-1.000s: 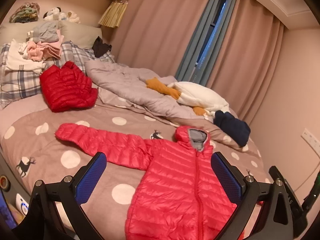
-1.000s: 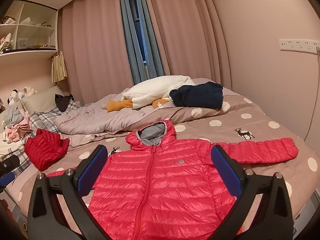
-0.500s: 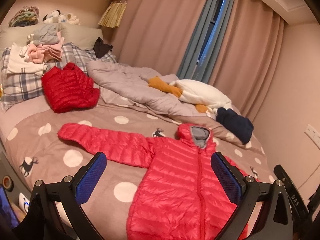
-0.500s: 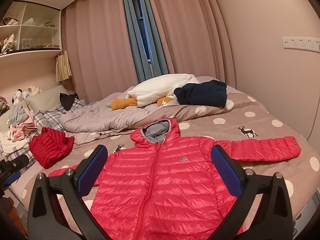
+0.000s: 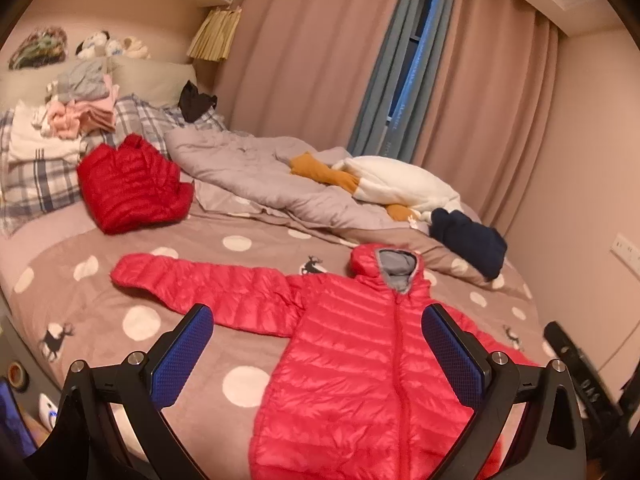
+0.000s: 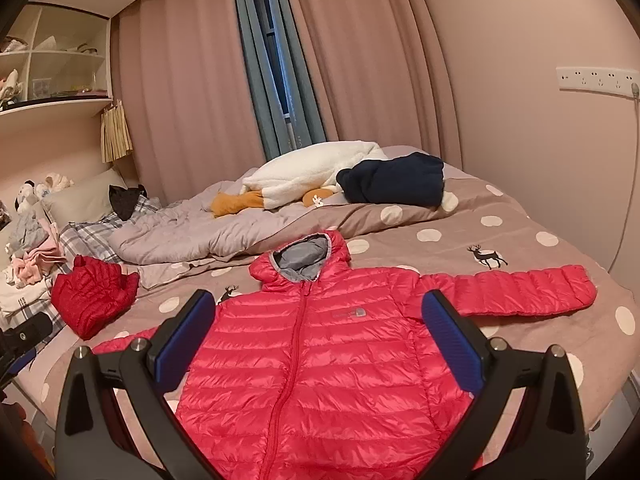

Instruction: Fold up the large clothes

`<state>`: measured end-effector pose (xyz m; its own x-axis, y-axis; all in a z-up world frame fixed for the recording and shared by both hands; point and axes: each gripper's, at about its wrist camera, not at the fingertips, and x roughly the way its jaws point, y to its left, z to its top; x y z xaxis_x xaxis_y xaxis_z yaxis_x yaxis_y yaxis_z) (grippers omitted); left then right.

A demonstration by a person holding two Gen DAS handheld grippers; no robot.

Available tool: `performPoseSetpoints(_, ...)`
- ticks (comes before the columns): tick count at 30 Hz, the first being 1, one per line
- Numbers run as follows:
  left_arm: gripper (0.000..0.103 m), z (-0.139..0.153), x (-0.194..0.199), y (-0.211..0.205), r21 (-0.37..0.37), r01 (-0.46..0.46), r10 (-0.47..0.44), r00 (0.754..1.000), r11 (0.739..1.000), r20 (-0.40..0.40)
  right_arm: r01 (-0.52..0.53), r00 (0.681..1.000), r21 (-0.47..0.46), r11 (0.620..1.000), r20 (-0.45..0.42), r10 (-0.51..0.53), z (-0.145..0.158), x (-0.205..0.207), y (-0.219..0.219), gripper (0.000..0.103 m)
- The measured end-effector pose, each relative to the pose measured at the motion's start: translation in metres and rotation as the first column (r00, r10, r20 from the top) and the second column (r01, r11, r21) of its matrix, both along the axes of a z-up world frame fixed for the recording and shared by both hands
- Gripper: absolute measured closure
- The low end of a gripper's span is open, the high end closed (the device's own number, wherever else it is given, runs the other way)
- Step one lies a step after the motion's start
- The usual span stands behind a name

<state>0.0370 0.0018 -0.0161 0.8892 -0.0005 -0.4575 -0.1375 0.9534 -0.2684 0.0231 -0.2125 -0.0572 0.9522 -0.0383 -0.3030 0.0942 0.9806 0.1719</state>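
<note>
1. Before you, the hooded jacket (image 6: 320, 360) lies flat on the bed (image 6: 520, 216), sleeves spread to both sides.
2. To its left, a folded jacket (image 6: 94, 300) sits near the pillows (image 5: 36, 176).
3. Behind it, a rumpled duvet (image 6: 188, 232); the plush toy (image 6: 312, 172) and a folded garment (image 6: 396, 178) lie beyond.
4. A clothes pile (image 5: 80, 112) tops the pillows.

Right gripper (image 6: 318, 334) hovers over red puffer jacket (image 6: 320, 364), jaws wide apart, blue pads (image 6: 450, 342) bare, nothing held. Jacket flat on polka-dot bedspread (image 6: 516, 240), zipped, front up, grey-lined hood (image 6: 304, 258) toward curtains. One sleeve (image 6: 516, 290) stretched straight out right of jacket. Folded red jacket (image 6: 92, 296) left of it, apart. Beyond hood: rumpled grey quilt (image 6: 188, 232), white plush (image 6: 316, 172), navy garment (image 6: 394, 178).
</note>
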Motion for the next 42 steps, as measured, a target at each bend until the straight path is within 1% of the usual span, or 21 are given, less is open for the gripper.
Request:
performPoseSetpoints(3, 0.0, -0.003, 0.003, -0.003, 0.006, 0.001, -0.001, 1.0, 1.0, -0.015, -0.021, 1.0, 0.025, 0.999, 0.008, 0.02, 0.002, -0.002, -0.003, 0.0)
performPoseSetpoints(6, 0.0, -0.004, 0.004, -0.005, 0.008, 0.014, -0.013, 1.0, 1.0, -0.025, -0.017, 1.0, 0.017, 1.0, 0.013, 0.017, 0.001, -0.003, -0.004, 0.0)
performPoseSetpoints(9, 0.0, -0.003, 0.005, -0.008, 0.033, 0.011, -0.01, 1.0, 0.999, -0.019, -0.015, 1.0, 0.005, 1.0, 0.006, 0.015, 0.0, 0.0, -0.003, 0.0)
performPoseSetpoints(14, 0.0, -0.006, 0.011, -0.009, 0.054, 0.0, 0.001, 0.999, 0.999, -0.033, -0.011, 1.0, 0.02, 1.0, 0.003, 0.011, -0.001, 0.002, -0.006, 0.0)
performPoseSetpoints(19, 0.0, -0.006, 0.013, -0.008, 0.049, -0.008, 0.01, 0.999, 0.999, -0.037, 0.005, 1.0, 0.028, 1.0, -0.013, -0.004, -0.003, 0.005, -0.009, 0.0)
performPoseSetpoints(22, 0.0, -0.008, 0.014, -0.009, 0.043, -0.004, 0.006, 0.999, 0.999, -0.039, 0.012, 1.0, 0.011, 1.0, -0.02, -0.012, -0.003, 0.005, -0.007, 0.0)
performPoseSetpoints(27, 0.0, -0.011, 0.017, -0.014, 0.06, 0.004, -0.001, 0.999, 0.998, -0.041, 0.017, 1.0, 0.001, 1.0, -0.018, -0.017, -0.003, 0.005, -0.007, 0.0)
performPoseSetpoints(33, 0.0, -0.013, 0.022, -0.011, 0.037, 0.012, -0.011, 1.0, 0.999, -0.028, 0.037, 0.998, 0.004, 0.999, -0.042, -0.037, -0.006, 0.013, -0.014, 0.0)
performPoseSetpoints(38, 0.0, -0.017, 0.033, -0.002, 0.022, -0.017, 0.016, 1.0, 1.0, 0.019, 0.066, 0.995, 0.012, 0.998, -0.07, -0.065, -0.011, 0.022, -0.024, 0.0)
performPoseSetpoints(40, 0.0, -0.02, 0.039, 0.006, -0.004, -0.033, 0.033, 0.999, 0.999, 0.04, 0.087, 0.993, 0.011, 0.996, -0.079, -0.086, -0.013, 0.025, -0.031, 0.0)
performPoseSetpoints(42, 0.0, -0.027, 0.048, 0.021, -0.044, -0.072, 0.075, 0.996, 0.996, 0.05, 0.114, 0.99, 0.011, 0.993, -0.086, -0.112, -0.015, 0.029, -0.04, 0.0)
